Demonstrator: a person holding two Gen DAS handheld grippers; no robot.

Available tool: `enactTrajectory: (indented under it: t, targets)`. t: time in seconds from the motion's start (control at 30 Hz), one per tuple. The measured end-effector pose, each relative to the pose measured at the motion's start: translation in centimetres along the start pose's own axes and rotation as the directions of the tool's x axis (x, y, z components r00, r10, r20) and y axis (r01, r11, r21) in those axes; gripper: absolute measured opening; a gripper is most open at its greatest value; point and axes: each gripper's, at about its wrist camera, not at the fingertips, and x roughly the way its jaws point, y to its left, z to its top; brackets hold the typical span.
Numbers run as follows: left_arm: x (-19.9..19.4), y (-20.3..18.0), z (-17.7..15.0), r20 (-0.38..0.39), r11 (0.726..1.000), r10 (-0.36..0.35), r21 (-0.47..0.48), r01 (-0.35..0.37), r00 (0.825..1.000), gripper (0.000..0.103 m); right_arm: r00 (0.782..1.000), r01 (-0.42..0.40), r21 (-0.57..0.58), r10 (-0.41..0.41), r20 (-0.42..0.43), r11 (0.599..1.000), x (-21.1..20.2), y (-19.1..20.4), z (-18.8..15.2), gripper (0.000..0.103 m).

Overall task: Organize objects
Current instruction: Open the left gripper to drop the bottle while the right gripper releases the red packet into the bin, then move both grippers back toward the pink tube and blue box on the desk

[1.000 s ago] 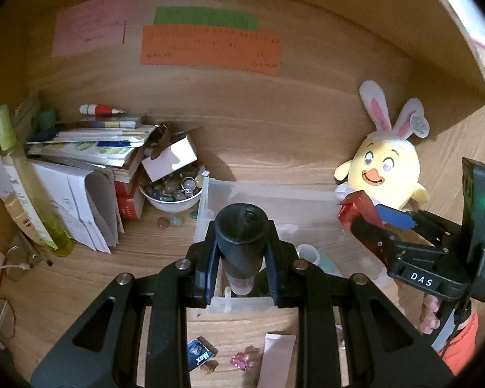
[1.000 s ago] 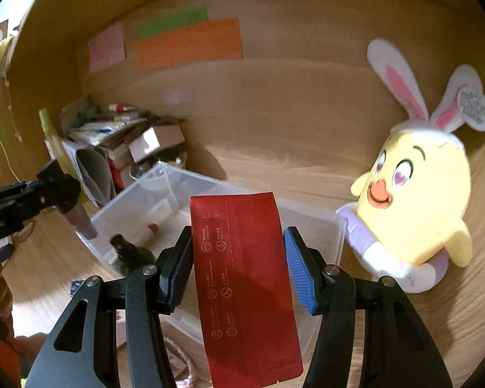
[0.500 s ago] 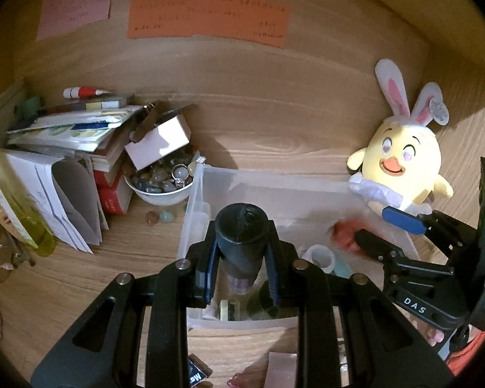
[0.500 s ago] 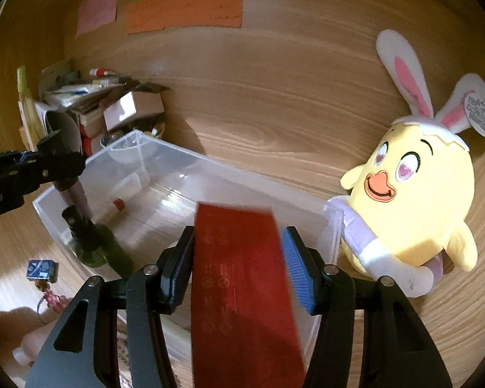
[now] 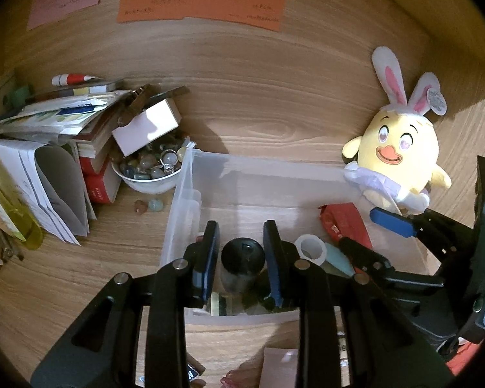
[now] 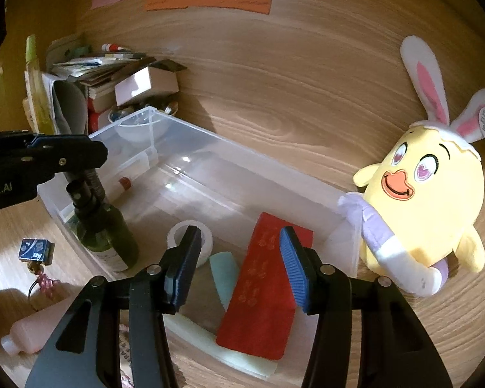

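Observation:
A clear plastic bin (image 5: 184, 194) (image 6: 210, 158) sits on the wooden desk. My left gripper (image 5: 241, 242) is open over its near left corner, its jaws apart from the black cap of a dark bottle (image 5: 242, 255) (image 6: 105, 226) that stands upright in the bin. My right gripper (image 6: 239, 252) (image 5: 368, 229) is open above the bin's right end. A red packet (image 6: 265, 291) (image 5: 346, 223) lies in the bin below it, leaning on the near wall. A white tape roll (image 6: 190, 236) (image 5: 310, 249) and a pale teal piece (image 6: 224, 274) lie beside the packet.
A yellow bunny-eared plush (image 5: 397, 155) (image 6: 426, 200) stands against the bin's right end. A bowl of stones (image 5: 148, 171), a white box (image 5: 145, 126) and stacked books and papers (image 5: 48, 123) crowd the left. A pink bottle (image 6: 32, 326), a charm (image 6: 45, 281) and a small blue pack (image 6: 35, 249) lie in front.
My right gripper opened and the red packet dropped into the bin. My left gripper lowered the bottle into the bin and opened; the bottle now stands free.

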Motion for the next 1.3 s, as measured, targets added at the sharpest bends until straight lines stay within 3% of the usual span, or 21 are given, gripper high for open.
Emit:
enactTrajectory:
  t: [0.23, 0.5, 0.67, 0.83, 1.3]
  targets:
    - [-1.9, 0.5, 0.2, 0.046, 0.999, -0.032, -0.018, 0.033, 0.998, 0.054, 1.000, -0.021, 0.029, 0.021, 0.006, 0.999, -0.4, -0.4, 0.0, 0.063]
    - [-4.2, -0.4, 0.1, 0.079, 0.999, -0.023, 0.030, 0.020, 0.997, 0.071, 0.998, -0.060, 0.067, 0.060, -0.001, 0.996, -1.2, -1.1, 0.1, 0.071]
    - [-5.4, -1.0, -0.1, 0.082, 0.998, -0.024, 0.057, 0.019, 0.996, 0.077, 0.997, -0.069, 0.064, 0.067, 0.040, 0.996, -3.2, -1.0, 0.4, 0.080]
    - [-6.7, -1.3, -0.6, 0.094, 0.997, -0.034, 0.078, 0.027, 0.995, 0.089, 0.994, -0.081, 0.042, 0.078, 0.080, 0.996, -5.4, -0.4, 0.4, 0.080]
    - [-9.5, -0.2, -2.6, 0.092, 0.994, -0.013, 0.108, 0.003, 0.996, 0.097, 0.981, -0.141, 0.013, 0.138, 0.136, 0.990, -9.5, 1.3, -1.0, 0.081]
